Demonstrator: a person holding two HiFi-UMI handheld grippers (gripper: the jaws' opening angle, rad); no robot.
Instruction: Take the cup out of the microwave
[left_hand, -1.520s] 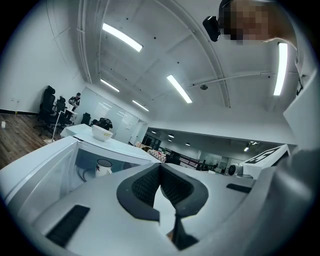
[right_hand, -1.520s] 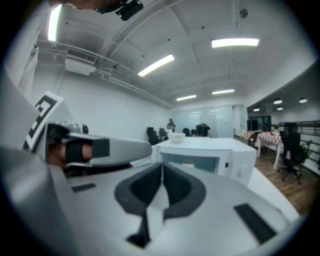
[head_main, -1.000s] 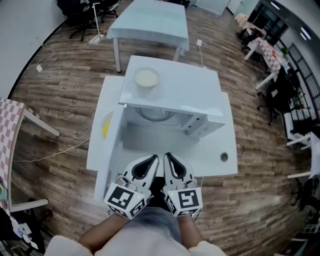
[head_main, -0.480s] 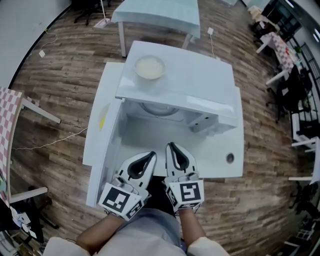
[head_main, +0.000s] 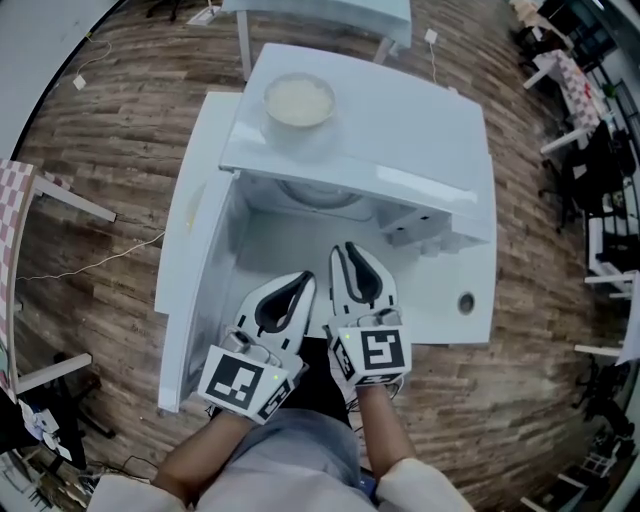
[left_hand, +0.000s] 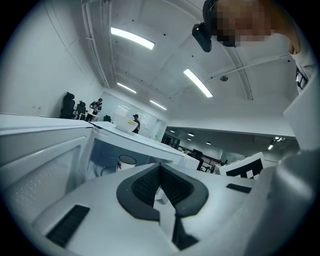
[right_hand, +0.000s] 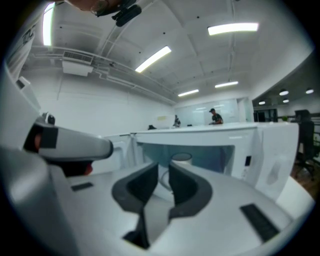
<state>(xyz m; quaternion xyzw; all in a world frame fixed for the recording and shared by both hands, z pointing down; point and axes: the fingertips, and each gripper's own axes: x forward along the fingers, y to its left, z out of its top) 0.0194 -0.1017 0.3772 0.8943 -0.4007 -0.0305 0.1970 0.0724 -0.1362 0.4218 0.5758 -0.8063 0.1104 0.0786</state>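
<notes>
The microwave (head_main: 400, 130) was white, the cup (left_hand: 126, 162) white with a red mark, the floor (head_main: 90, 130) brown wood-grain planks.

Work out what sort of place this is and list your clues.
Probably an open-plan office or lab: spare tables and office chairs, long ceiling strip lights, and a microwave on a white table over wood-plank flooring.

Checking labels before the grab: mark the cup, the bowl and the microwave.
cup (left_hand: 124, 165), left gripper view, side wall.
bowl (head_main: 298, 100), head view, its middle.
microwave (head_main: 400, 120), head view, bare top.
</notes>
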